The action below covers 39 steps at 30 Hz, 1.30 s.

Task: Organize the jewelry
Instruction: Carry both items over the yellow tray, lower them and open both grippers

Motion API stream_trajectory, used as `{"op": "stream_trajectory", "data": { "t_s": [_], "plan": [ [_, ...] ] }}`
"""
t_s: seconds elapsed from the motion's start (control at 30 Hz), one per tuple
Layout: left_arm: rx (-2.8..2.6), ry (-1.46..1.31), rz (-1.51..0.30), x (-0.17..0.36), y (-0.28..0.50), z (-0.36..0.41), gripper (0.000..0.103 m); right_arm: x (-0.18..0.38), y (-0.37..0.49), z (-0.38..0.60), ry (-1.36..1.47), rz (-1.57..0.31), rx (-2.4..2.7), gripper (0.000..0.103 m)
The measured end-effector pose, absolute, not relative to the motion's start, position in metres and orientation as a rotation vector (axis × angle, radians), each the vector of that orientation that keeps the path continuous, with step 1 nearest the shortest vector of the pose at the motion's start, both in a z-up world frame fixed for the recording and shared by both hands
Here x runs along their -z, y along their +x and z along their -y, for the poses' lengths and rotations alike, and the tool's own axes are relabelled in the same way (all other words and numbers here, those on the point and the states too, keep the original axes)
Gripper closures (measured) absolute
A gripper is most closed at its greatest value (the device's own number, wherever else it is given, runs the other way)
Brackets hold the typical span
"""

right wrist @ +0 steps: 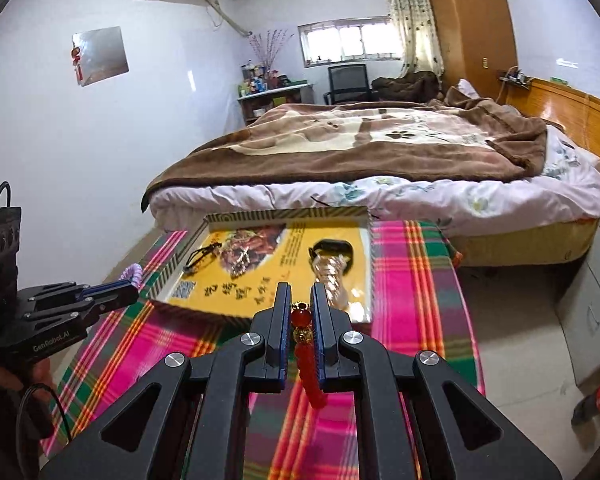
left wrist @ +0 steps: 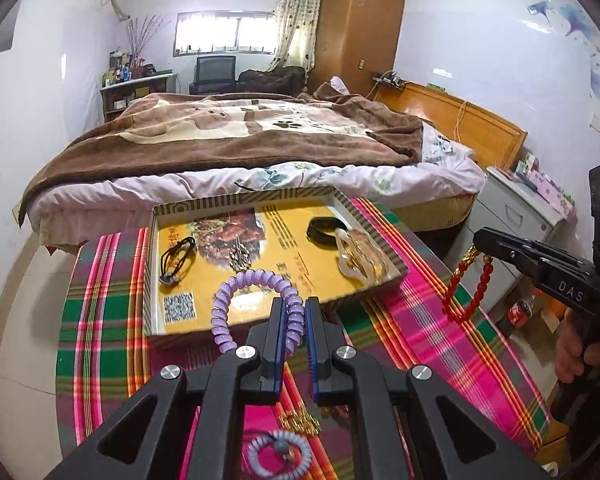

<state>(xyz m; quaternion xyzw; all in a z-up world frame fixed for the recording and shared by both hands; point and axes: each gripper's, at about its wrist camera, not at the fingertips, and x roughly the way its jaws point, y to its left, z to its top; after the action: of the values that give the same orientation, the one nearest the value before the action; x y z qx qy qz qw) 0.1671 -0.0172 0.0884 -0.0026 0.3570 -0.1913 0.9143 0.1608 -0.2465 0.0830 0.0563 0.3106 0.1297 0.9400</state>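
Note:
My left gripper [left wrist: 294, 306] is shut on a purple coil hair tie [left wrist: 236, 296] and holds it above the near edge of the yellow tray [left wrist: 260, 196]. My right gripper [right wrist: 301, 292] is shut on a red bead bracelet [right wrist: 306, 360], which hangs from it at the right in the left wrist view [left wrist: 466, 292], over the plaid cloth beside the tray. In the tray lie a black hair tie [left wrist: 176, 258], a silver ornament [left wrist: 240, 256], a black band [left wrist: 326, 230] and a clear hair claw [left wrist: 356, 254].
The plaid-covered table [left wrist: 440, 328] carries a pale coil hair tie [left wrist: 278, 456] and a small gold piece [left wrist: 300, 422] near the front edge. A bed [left wrist: 240, 136] stands just behind the table. Grey drawers [left wrist: 512, 216] stand to the right.

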Motion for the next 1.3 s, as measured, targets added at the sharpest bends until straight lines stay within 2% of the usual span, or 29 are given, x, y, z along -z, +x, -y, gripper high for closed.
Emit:
{"op": "stream_trajectory", "data": {
  "t_s": [0.3,0.7,1.3],
  "plan": [
    [0.382,-0.032,-0.768,-0.074,0.229,0.007,0.094,-0.080,0.238,0.215,0.105,-0.678,-0.346,0.093],
    [0.374,-0.048,-0.865,-0.026,0.310,-0.001,0.094,-0.031,0.368,0.185,0.103,-0.857,-0.357,0.093],
    [0.354,-0.040,-0.972,0.017,0.337,0.001,0.094,0.009,0.446,0.149,-0.006,-0.976,-0.279,0.093]
  ]
}}
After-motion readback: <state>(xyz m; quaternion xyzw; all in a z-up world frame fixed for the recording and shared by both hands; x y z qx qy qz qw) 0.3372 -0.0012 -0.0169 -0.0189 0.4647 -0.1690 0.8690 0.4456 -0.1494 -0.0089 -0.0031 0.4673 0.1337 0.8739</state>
